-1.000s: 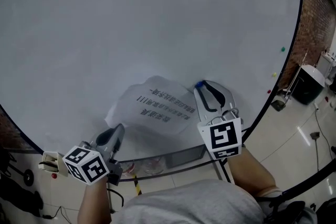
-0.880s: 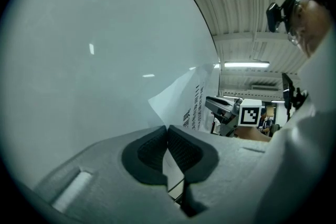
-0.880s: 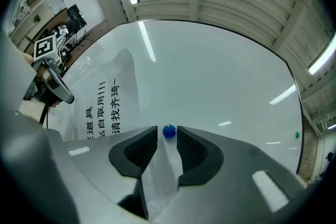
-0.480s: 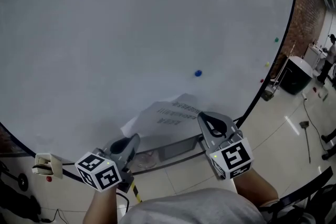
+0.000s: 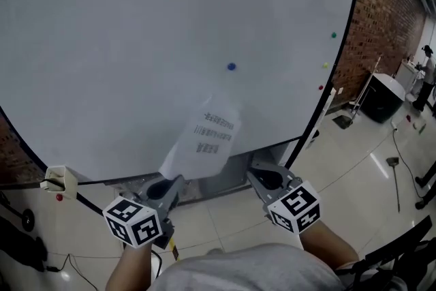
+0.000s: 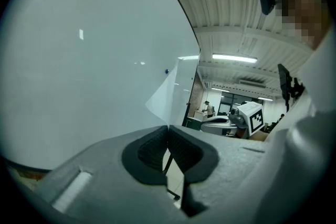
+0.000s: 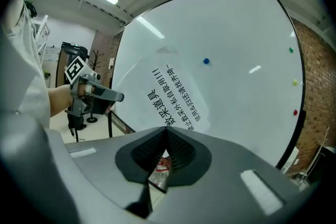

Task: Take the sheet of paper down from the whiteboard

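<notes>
At the lower left of the head view, the left gripper (image 5: 170, 182) has its ribbed dark fingers (image 6: 152, 147) pressed together on one bottom corner of the sheet of paper (image 5: 208, 136), and this is the sheet's only hold. The sheet stands up from that pinch in front of the lower middle of the whiteboard (image 5: 136, 44). Its top edge lies below the small round blue magnet (image 5: 231, 67) and apart from it, so it looks already free of the board. The paper is thin, white and limp, printed with a few dark lines and bowed along its length, while the board behind it is smooth, glossy and edged by a dark frame. The main risk is the one-corner grip: a quick swing could make the sheet flop over, crease at the pinch, tear there or slide out of the pads. Lower right of centre, the right gripper (image 5: 259, 177) has its fingers (image 7: 181, 152) closed on nothing, so it gives no second support. Further right, a green magnet (image 5: 333, 35) sits near the board's edge, with a rough brick wall (image 5: 381, 3) beyond it.
</notes>
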Available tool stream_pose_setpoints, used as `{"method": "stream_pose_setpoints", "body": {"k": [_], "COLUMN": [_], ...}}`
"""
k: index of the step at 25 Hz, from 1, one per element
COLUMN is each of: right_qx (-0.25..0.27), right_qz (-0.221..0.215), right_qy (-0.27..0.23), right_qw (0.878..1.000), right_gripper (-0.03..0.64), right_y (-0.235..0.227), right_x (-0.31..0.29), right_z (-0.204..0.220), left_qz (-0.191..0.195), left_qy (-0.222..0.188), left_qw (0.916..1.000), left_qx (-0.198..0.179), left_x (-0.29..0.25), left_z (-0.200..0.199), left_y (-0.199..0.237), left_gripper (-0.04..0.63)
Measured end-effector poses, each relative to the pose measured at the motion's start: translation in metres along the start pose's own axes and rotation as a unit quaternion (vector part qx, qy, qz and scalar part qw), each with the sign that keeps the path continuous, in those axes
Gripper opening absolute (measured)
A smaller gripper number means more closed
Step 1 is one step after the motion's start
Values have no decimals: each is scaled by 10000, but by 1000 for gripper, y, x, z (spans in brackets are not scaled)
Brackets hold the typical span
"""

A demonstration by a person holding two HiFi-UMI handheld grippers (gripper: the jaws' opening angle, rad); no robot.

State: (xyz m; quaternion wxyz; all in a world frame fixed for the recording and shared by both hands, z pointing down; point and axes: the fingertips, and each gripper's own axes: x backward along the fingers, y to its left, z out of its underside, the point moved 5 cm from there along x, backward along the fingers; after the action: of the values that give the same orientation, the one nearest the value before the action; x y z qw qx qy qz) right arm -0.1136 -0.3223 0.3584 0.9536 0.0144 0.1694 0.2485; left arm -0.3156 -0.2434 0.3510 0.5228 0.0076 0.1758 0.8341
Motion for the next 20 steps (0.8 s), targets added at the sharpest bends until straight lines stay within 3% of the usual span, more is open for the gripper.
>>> {"method": "stream_pose_setpoints", "body": {"k": [6, 10, 15, 20], "right_qx": [-168, -335, -466, -543], "right_qz": [-271, -574, -739, -772], "right_qy": [222, 110, -21, -145], "right_qw": [9992, 9977, 9962, 9954], "right_gripper": [2, 2, 2, 2], "right_y": [25, 54, 72, 83], "right_x": [107, 170, 242, 282], "right_z": [55, 78, 82, 76], "left_qz": [-40, -143, -299, -384], "left_qy": [149, 190, 342, 416], "left_qw": [9999, 9996, 9988, 9984], "left_qx": [48, 161, 193, 77], "left_x": [16, 45, 71, 87], "left_z": [53, 87, 107, 108], "left_y": [-118, -193, -271, -314], "left_gripper": [2, 2, 2, 2]}}
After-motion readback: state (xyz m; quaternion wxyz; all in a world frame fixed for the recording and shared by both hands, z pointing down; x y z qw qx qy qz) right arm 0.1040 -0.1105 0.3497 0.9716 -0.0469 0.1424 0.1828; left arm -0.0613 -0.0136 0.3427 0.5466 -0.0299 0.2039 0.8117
